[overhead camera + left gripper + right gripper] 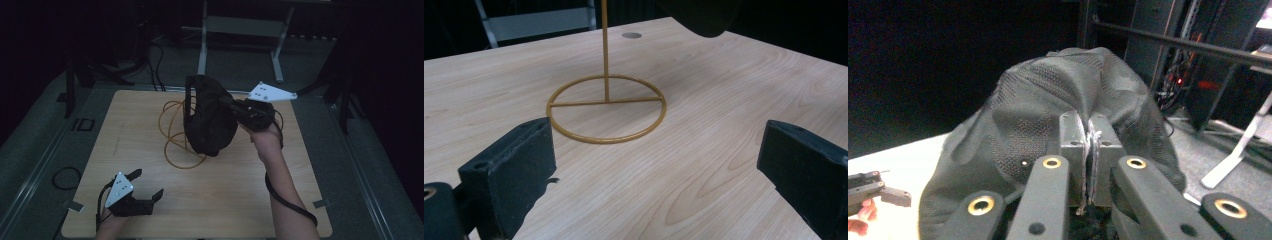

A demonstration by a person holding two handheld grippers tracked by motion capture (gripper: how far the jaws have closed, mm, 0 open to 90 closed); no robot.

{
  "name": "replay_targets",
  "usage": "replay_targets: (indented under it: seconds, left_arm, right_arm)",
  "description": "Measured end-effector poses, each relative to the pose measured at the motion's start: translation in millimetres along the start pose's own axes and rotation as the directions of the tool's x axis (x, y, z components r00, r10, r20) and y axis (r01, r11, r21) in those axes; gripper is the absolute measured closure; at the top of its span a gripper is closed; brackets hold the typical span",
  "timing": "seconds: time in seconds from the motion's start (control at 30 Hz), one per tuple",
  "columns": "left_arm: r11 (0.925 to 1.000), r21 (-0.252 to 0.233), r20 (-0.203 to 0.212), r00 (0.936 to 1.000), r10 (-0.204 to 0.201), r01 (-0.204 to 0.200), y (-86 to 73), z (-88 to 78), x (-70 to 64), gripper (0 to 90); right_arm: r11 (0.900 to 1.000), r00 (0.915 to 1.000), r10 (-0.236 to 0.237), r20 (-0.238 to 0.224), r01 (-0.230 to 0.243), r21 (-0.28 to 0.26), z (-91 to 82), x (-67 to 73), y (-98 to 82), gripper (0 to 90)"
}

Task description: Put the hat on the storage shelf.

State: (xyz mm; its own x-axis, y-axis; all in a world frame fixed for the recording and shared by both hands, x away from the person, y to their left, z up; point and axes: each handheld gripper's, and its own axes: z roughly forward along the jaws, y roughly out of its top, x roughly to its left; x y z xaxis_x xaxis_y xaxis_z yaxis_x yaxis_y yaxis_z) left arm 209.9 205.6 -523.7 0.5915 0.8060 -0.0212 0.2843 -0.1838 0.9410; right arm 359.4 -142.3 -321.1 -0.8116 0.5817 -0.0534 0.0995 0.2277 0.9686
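Fabric is pinched between the jaws of the right hand-held gripper (235,107), which are pressed together on a fold of a black mesh cap (210,117); the cap hangs in the air above the middle of the wooden counter (150,200), its bulk drooping down and to the left of the jaws; in the right gripper view the cap (1048,125) bulges up beyond the closed pads, its mesh weave plain to see; below and just behind the cap stands a gold wire stand (177,135), its loops showing at the cap's left side; the left gripper view shows the stand's round base ring (606,107) flat on the counter with a thin upright rod rising from its crossbar, and the cap's dark edge (704,15) near the top of that rod; the left hand-held gripper (145,187) sits low near the counter's front left corner, well apart from the stand, its jaws spread wide with nothing between them.
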Motion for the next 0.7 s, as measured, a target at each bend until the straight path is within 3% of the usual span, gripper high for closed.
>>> replay_targets:
  seconds: [0.33, 0.7]
  left_arm:
    - [0.9998, -0.013, 0.008, 0.9999, -0.014, 0.014, -3.7, 0.1, 2.3, 2.8]
    - [0.9998, -0.014, 0.015, 0.9998, -0.013, 0.013, -4.9, 3.4, 3.7, 2.8]
  right_arm:
    - [0.999, 0.9987, 0.021, -0.046, -0.019, 0.046, 40.8, 9.0, -2.1, 87.1]
    - [0.994, 0.9978, 0.041, -0.051, -0.035, 0.107, 73.0, 14.2, -12.2, 86.6]
